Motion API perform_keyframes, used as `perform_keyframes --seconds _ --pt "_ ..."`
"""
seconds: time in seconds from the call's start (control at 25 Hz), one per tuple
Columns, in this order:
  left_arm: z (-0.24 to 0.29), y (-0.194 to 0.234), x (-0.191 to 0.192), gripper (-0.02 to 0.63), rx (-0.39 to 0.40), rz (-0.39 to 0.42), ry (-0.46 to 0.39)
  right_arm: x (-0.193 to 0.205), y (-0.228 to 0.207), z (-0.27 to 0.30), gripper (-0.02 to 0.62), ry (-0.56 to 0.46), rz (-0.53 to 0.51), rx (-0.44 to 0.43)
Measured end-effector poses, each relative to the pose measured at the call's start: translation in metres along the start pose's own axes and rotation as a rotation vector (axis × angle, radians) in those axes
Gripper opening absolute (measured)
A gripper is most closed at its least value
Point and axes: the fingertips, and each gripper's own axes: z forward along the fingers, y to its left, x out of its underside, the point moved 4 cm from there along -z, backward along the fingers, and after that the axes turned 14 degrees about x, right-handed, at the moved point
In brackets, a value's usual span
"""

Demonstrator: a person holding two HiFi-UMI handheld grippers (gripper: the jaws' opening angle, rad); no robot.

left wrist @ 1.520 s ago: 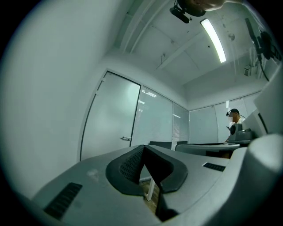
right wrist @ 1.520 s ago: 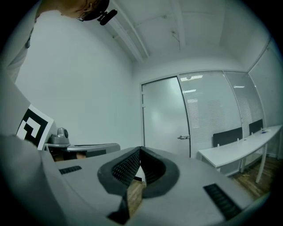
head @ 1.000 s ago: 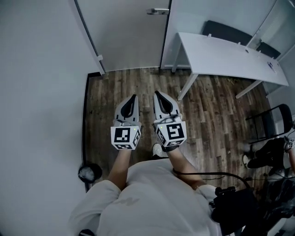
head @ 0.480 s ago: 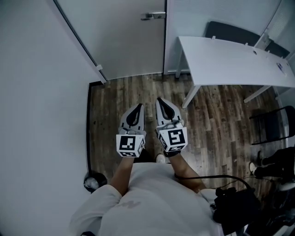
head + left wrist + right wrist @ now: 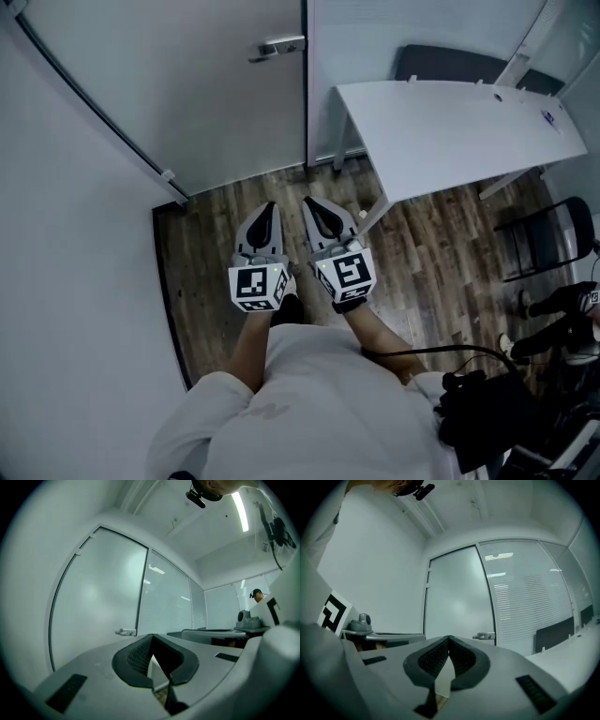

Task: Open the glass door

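Approach phase: left gripper (image 5: 267, 210) and right gripper (image 5: 315, 203) both closed, empty (handle (image 5: 275, 47) far off). Next: open one, grasp handle, swing glass door (image 5: 206, 103).

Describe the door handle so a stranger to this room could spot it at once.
Find the frosted glass door ahead of the person, left of the white desk. At the door's right edge, beside the dark vertical frame, a small silver lever handle points toward the door's middle. It is the only shiny metal piece on that plain, pale pane.
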Motion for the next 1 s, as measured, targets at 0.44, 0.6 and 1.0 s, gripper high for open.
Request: perform_keyframes --seconds 0.44,0.6,1.0 --pt "0.087 0.174 -0.017 0.002 -0.019 -0.061 -0.063 0.004 0.012 0.17 0.003 0.029 -0.02 0.05" --pt "0.123 0.195 -0.006 0.002 -0.005 -0.083 -0.033 0.015 -0.007 0.21 0.003 0.06 0.002 0.067" --pt "0.264 0.286 -0.007 0.002 -0.038 0.039 0.048 -0.001 -0.097 0.378 0.003 -0.021 0.076 0.065"
